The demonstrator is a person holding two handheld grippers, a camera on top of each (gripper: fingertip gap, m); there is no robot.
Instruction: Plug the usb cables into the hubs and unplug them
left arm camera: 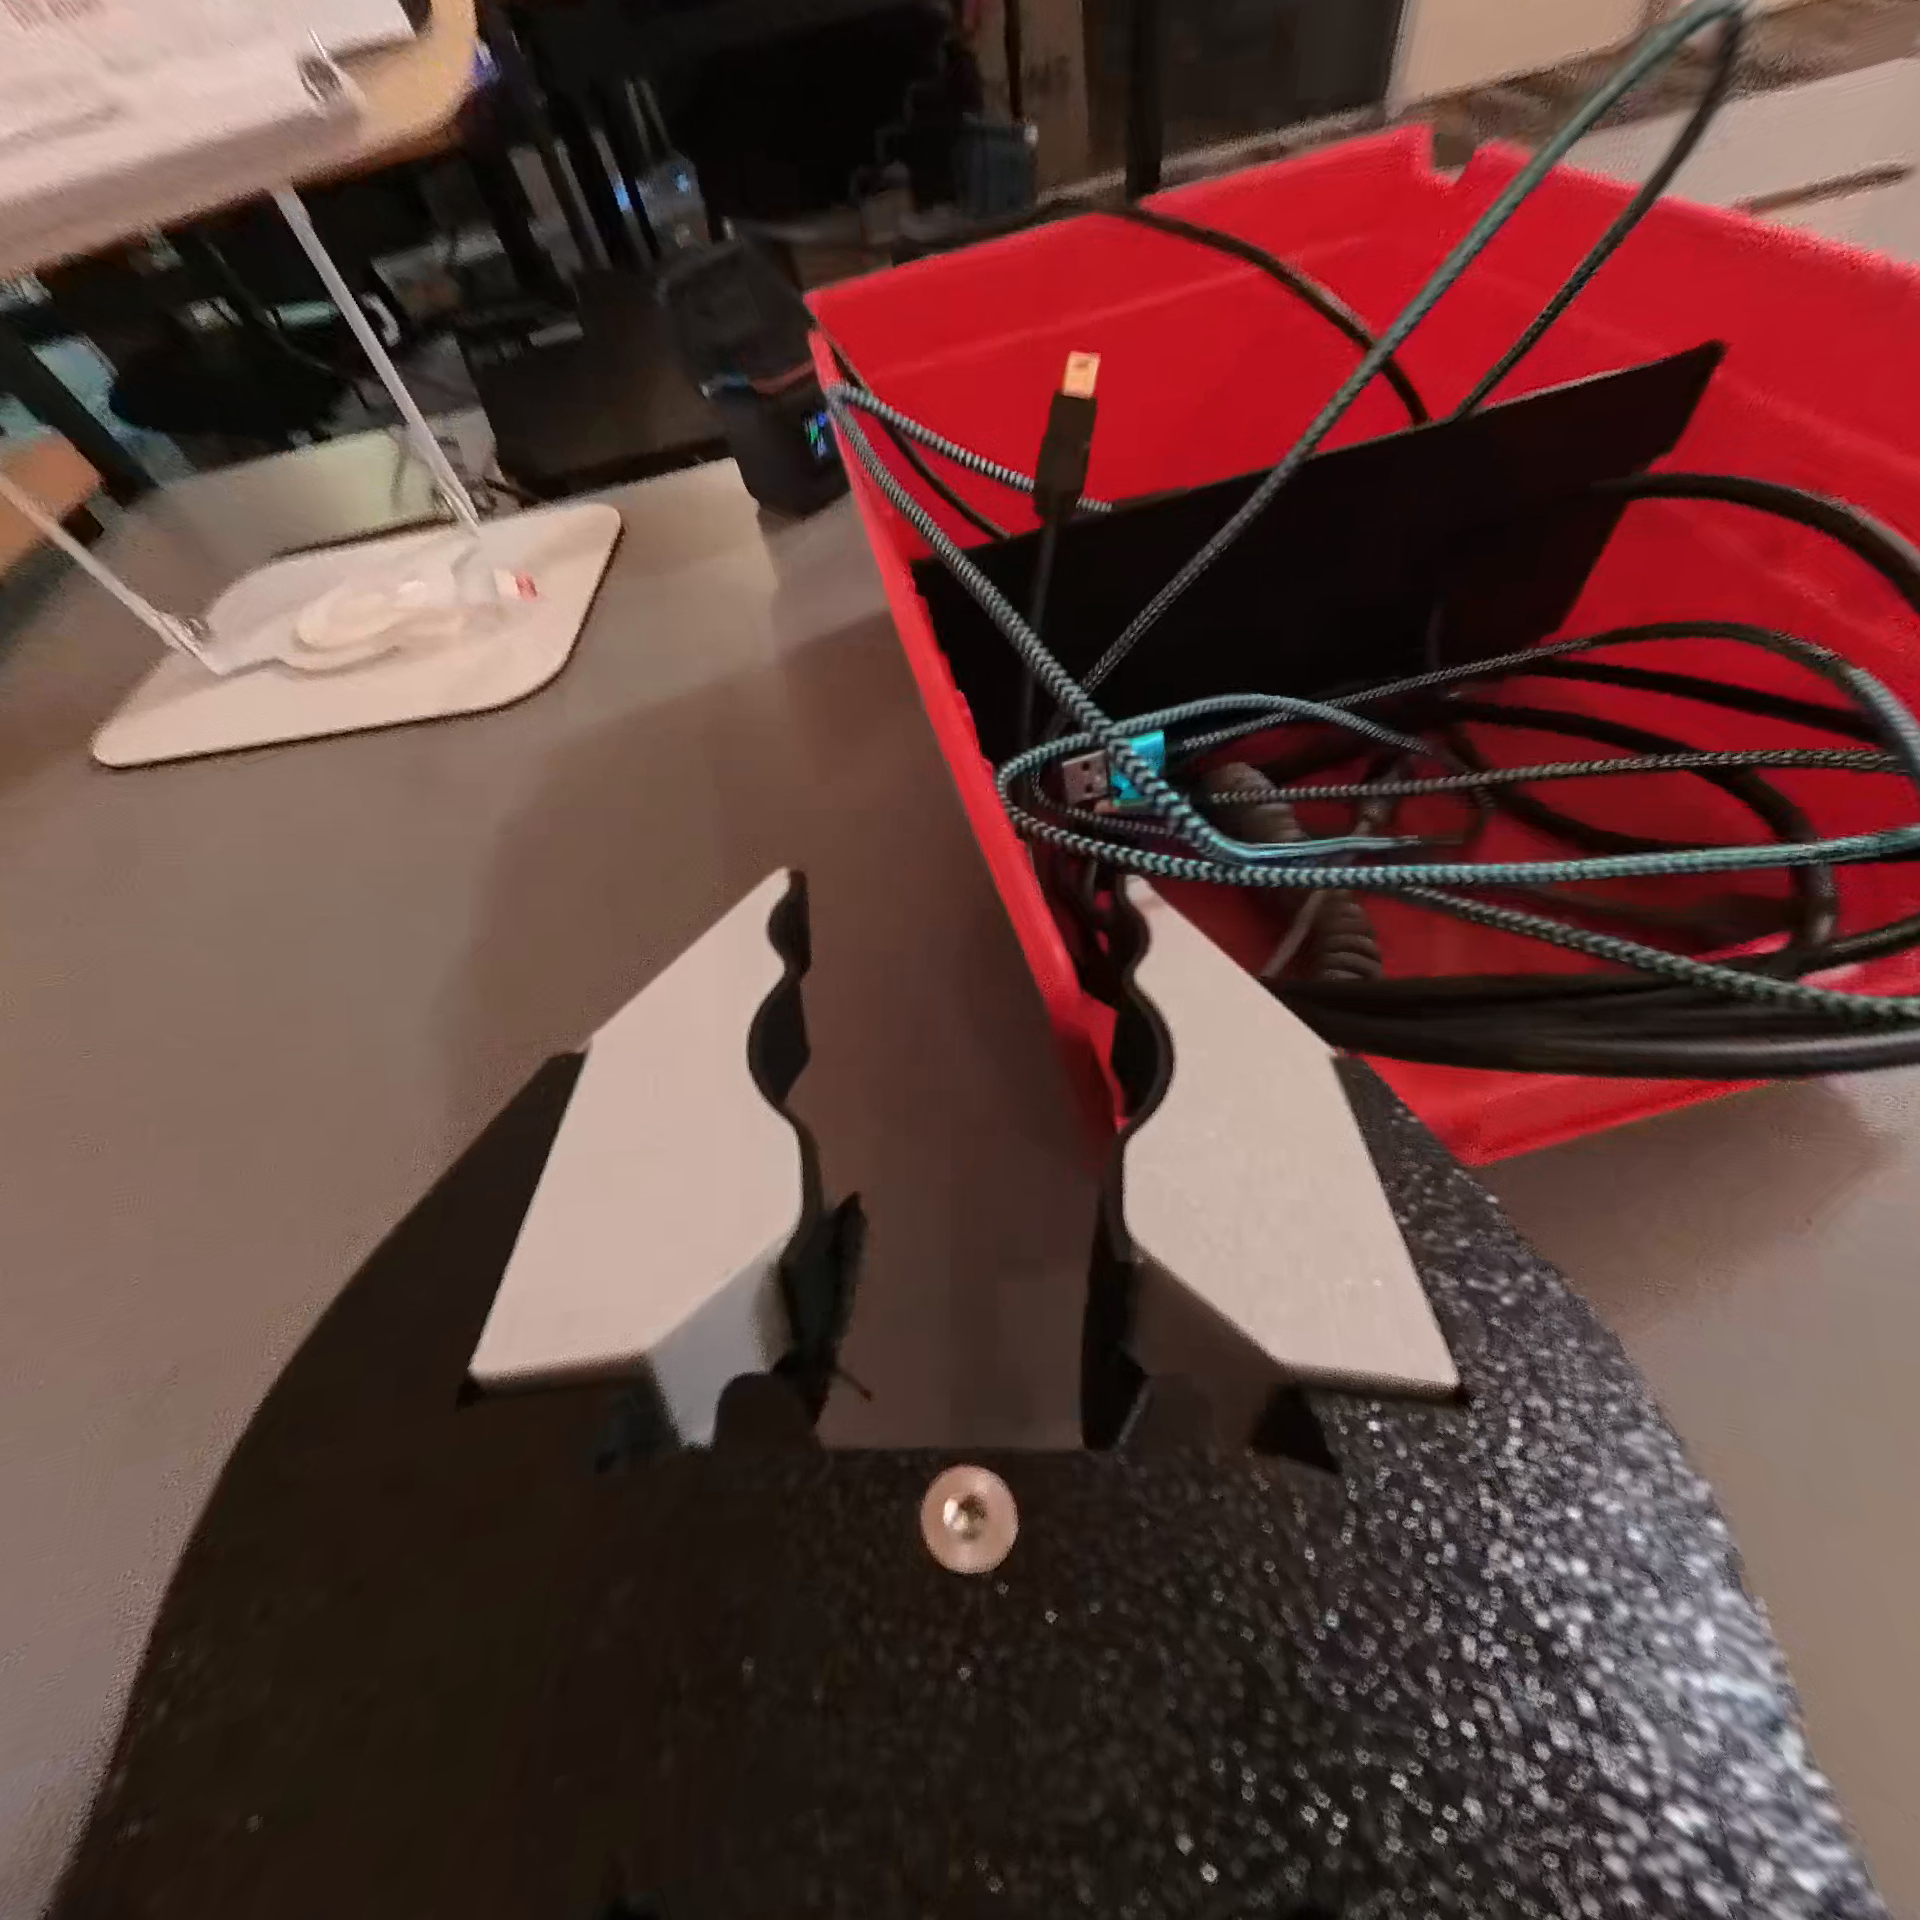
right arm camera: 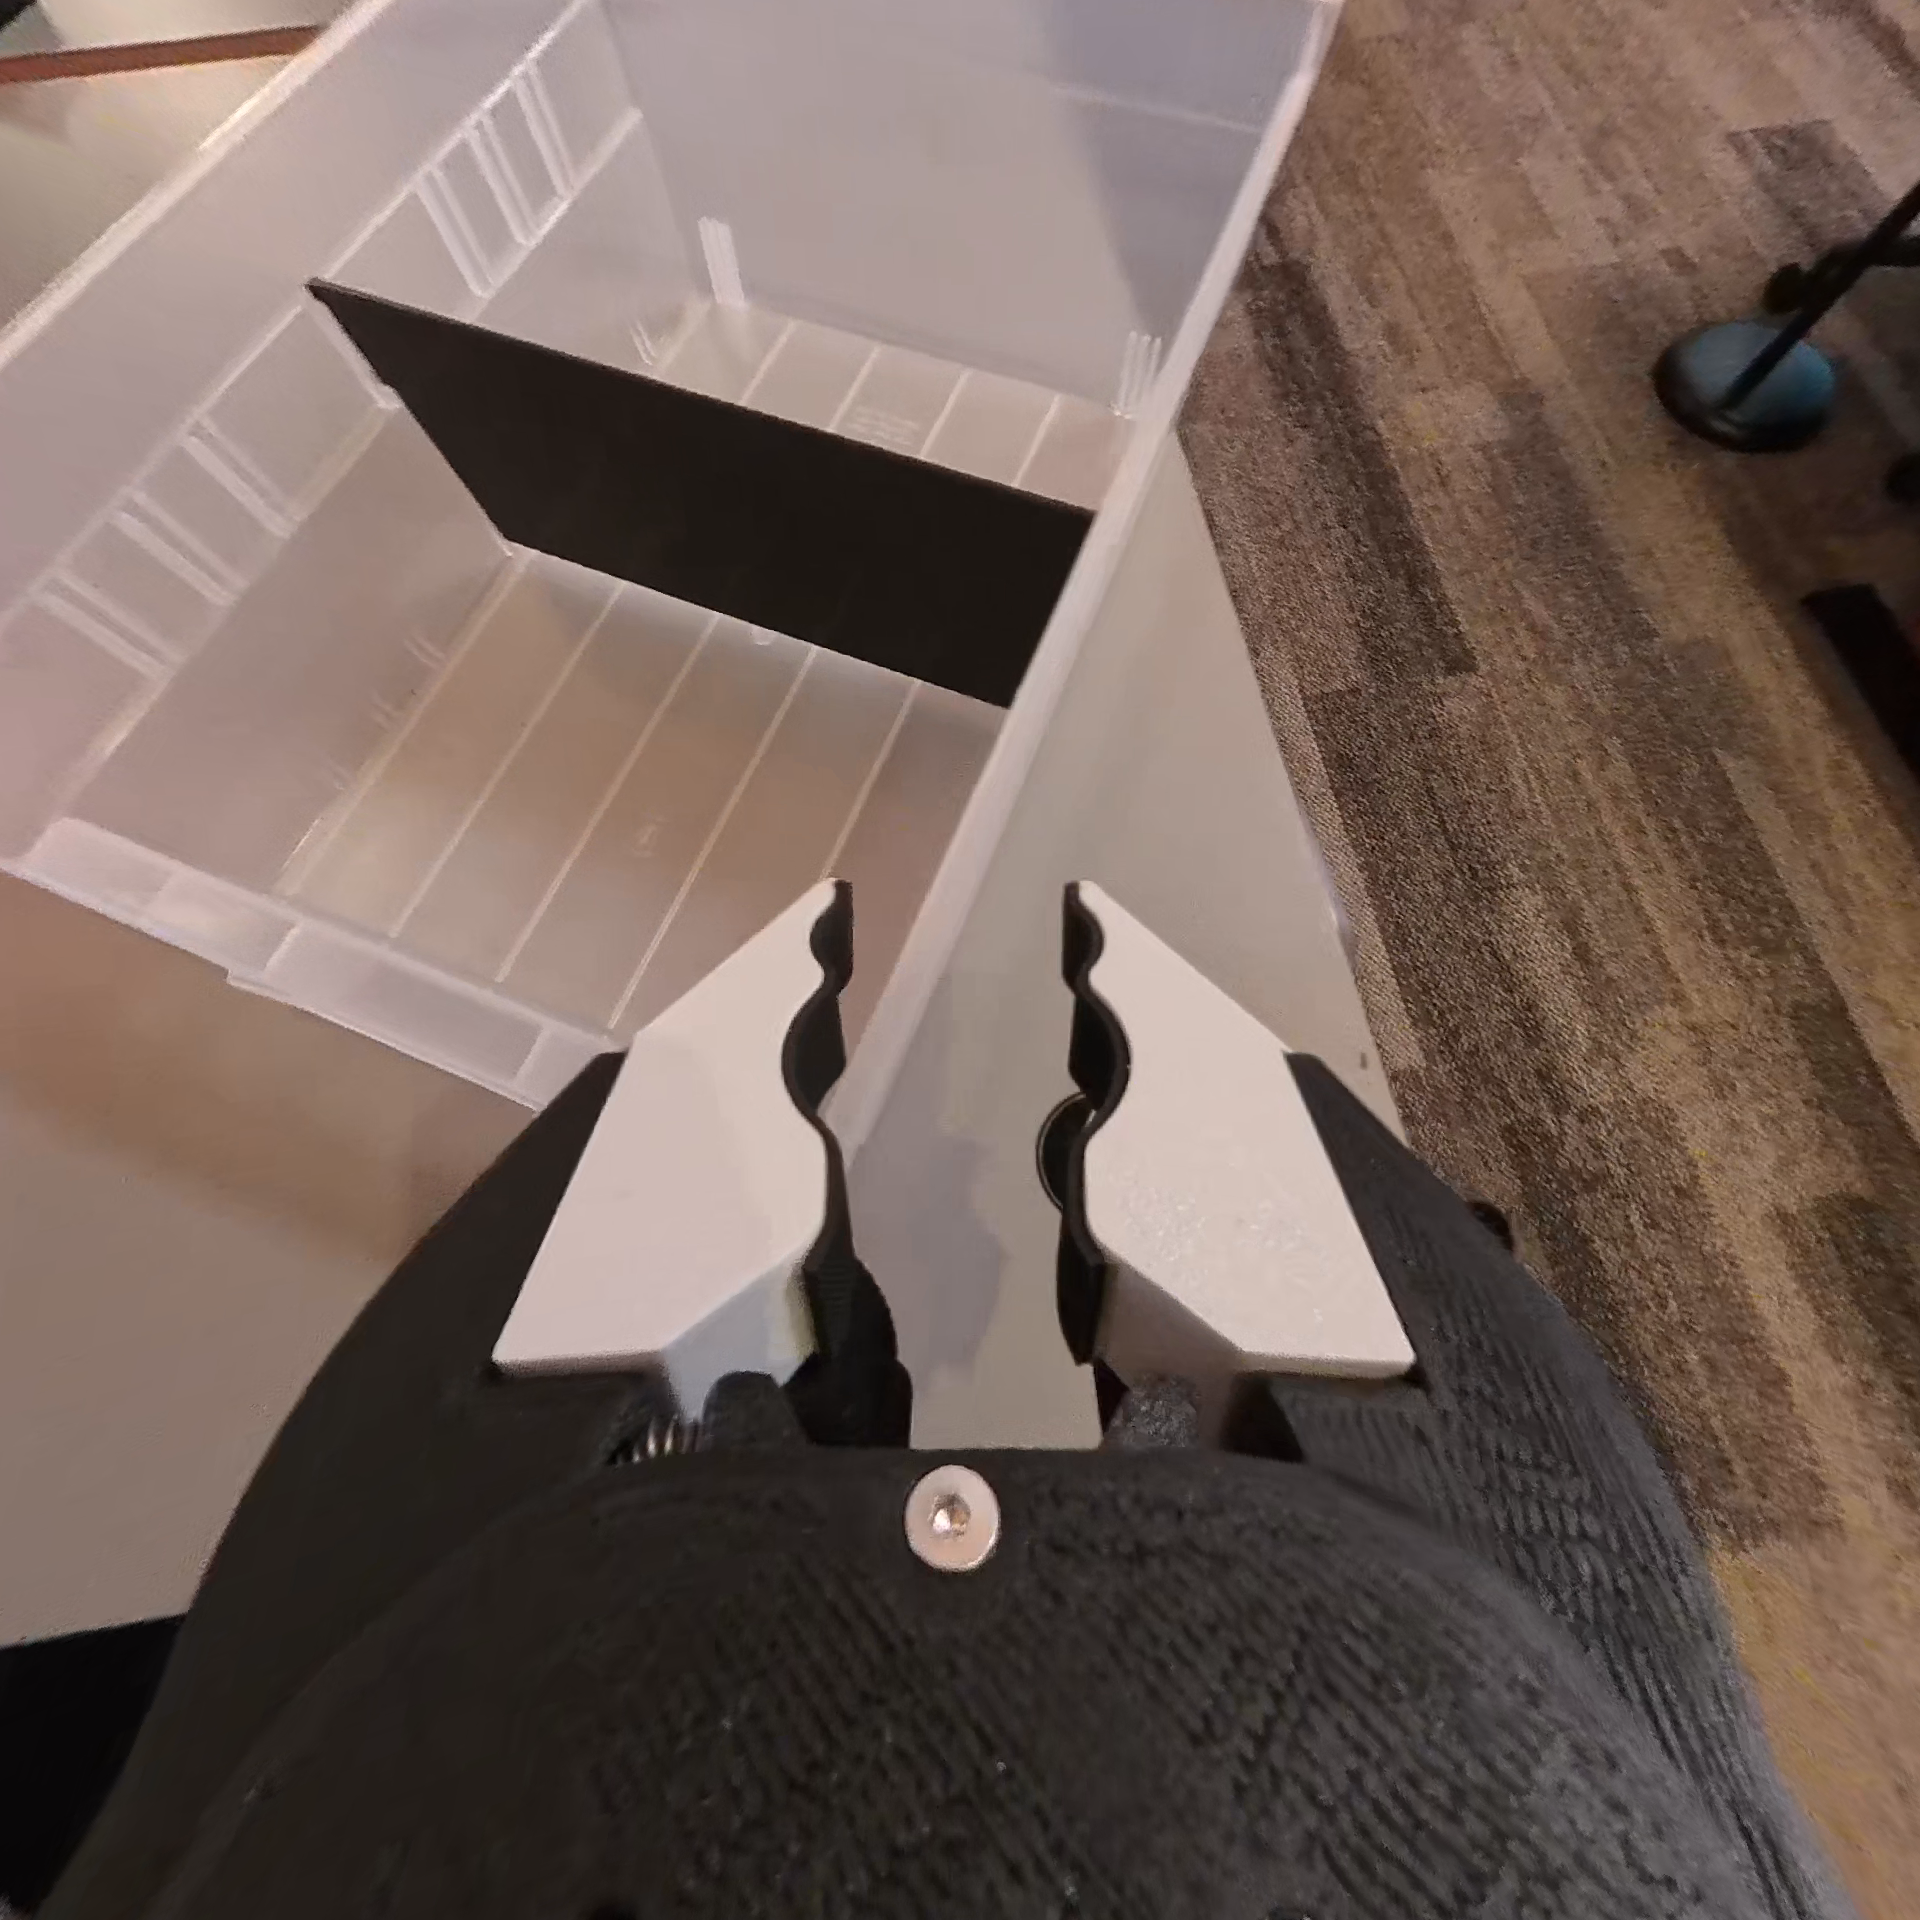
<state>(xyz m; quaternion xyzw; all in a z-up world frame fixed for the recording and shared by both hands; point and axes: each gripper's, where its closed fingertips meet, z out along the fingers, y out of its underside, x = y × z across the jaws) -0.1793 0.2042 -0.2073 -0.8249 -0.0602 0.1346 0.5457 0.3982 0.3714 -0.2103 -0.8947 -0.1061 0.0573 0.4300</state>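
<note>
My left tongs (left arm camera: 961, 914) stood open with nothing between them, hovering over the grey table (left arm camera: 416, 987) right at the near corner of the red bin (left arm camera: 1226, 343). One tip overlapped the bin's near wall; I could not tell whether it touched. Inside the bin lay a loose tangle of USB cables (left arm camera: 1507, 862), black ones and teal-braided ones, heaped in the nearer compartment in front of a black divider (left arm camera: 1351, 561). A grey USB plug (left arm camera: 1086, 774) sat at the top of the heap near the bin's left wall, and a black plug with an orange tip (left arm camera: 1070, 416) stood upright behind it. Farther off toward the table's left edge was a white pad (left arm camera: 364, 655) with a clear stand on it.

My right tongs (right arm camera: 956, 904) were likewise open and empty, poised above the right wall of a clear plastic bin (right arm camera: 156, 873). A black divider (right arm camera: 727, 499) split that bin crosswise. Beyond the table's right edge was patterned carpet (right arm camera: 1558, 727).
</note>
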